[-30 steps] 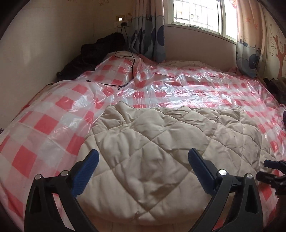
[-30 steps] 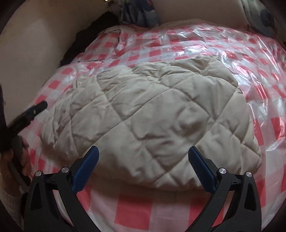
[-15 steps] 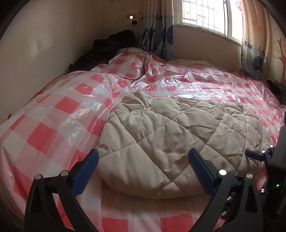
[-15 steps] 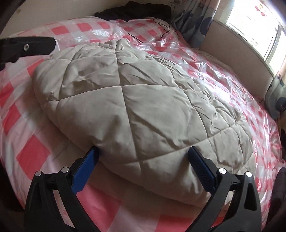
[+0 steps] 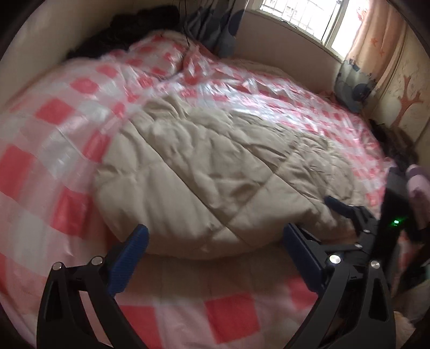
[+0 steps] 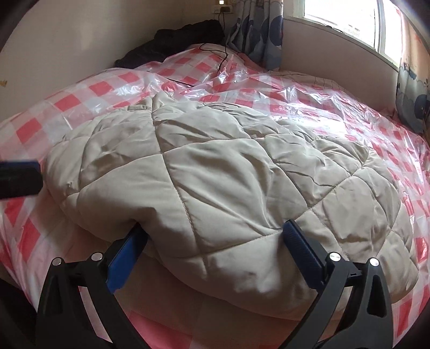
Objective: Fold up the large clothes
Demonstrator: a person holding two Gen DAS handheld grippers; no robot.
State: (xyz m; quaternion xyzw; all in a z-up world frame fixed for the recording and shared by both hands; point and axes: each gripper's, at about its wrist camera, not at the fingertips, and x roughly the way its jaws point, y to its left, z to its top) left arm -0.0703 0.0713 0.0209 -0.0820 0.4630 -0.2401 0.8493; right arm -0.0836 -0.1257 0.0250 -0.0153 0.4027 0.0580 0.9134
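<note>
Beige quilted garment (image 6: 228, 188) (no readable labels)

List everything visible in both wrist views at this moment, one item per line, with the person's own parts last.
beige quilted padded garment: one, beige, middle of the bed.
pink-and-white checked plastic sheet: one, covers the bed.
black clothing pile: one, far corner by the wall.
black cable: one, from the wall socket onto the sheet.
patterned curtains: beside the window.
left gripper: open, blue pads, short of the garment's near edge.
right gripper: open, astride the garment's near edge.
</note>
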